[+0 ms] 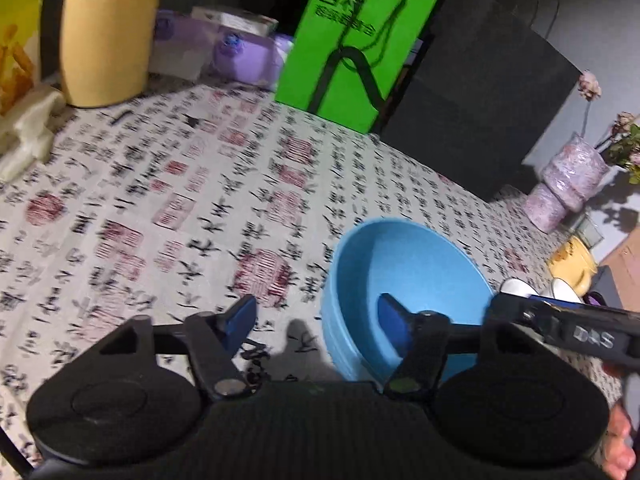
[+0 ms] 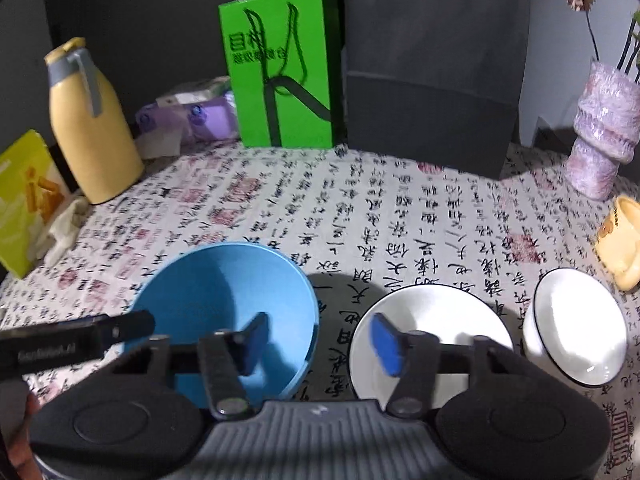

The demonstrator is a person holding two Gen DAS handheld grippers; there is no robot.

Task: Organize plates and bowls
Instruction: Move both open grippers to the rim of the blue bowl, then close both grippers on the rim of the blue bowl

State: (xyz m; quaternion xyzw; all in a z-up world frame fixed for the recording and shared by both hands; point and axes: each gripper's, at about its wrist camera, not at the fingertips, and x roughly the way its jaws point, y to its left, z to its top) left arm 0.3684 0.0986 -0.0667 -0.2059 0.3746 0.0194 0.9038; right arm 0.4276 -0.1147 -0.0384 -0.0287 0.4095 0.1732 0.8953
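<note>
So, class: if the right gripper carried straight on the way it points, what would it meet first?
Probably the calligraphy-print tablecloth in the gap between the blue plastic bowl and the white black-rimmed ceramic bowl. The right gripper straddles that gap, so either rim might catch a fingertip; depth is unclear.

On the table (image 2: 400,208) three dishes sit in a row along the near edge: the large bowl (image 2: 224,304) at nine o'clock, the plate (image 2: 436,316) just beside it in the middle, and the small bowl (image 2: 576,324) at three o'clock. Behind them, at twelve o'clock, a paper bag (image 2: 280,68) stands left of a box (image 2: 432,80). The jug (image 2: 88,128) stands at ten o'clock, and the vase (image 2: 600,128) at two o'clock, with a mug (image 2: 620,240) just before it.
</note>
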